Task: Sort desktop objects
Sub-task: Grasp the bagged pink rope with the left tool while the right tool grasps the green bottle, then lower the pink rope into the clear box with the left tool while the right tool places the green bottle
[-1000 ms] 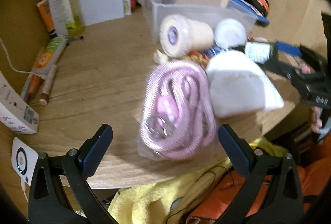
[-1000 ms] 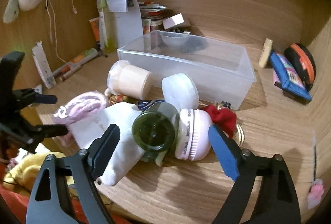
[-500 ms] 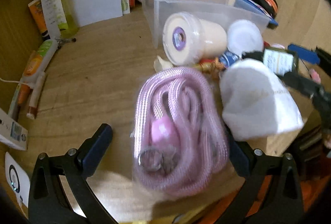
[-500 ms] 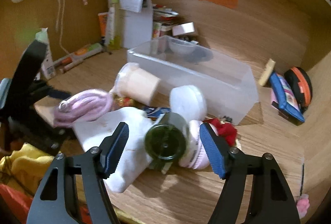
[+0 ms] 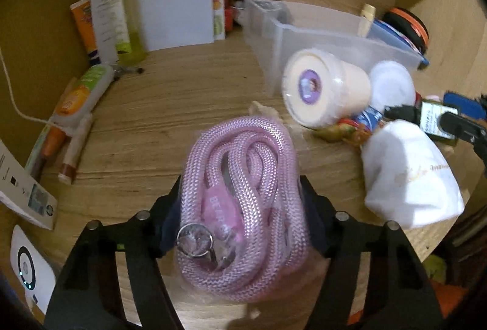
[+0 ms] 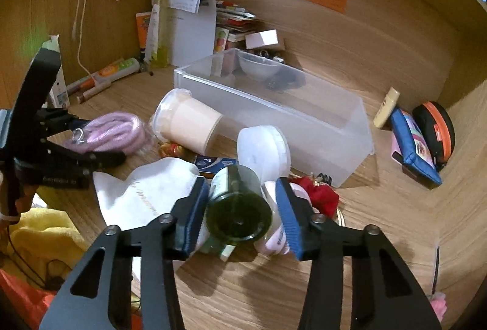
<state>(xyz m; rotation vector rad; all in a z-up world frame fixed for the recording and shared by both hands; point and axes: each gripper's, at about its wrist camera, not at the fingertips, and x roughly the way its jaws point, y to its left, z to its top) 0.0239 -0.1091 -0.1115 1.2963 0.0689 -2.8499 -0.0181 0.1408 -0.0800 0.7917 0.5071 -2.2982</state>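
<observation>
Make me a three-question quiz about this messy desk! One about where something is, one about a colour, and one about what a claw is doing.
1. Where is the small white bowl?
A. inside the clear plastic bin
B. on the yellow towel
C. under the white pouch

2. What colour is the coiled rope?
A. green
B. pink
C. black

3. What is the right claw doing?
A. hanging open over bare wood
B. gripping the white pouch
C. closed on the dark green bottle

Answers:
1. A, the bowl sits at the far end of the bin, seen through its walls.
2. B, the braided loops between the left claw fingers are pale pink.
3. C, both blue pads press the bottle's sides in the right wrist view.
</observation>
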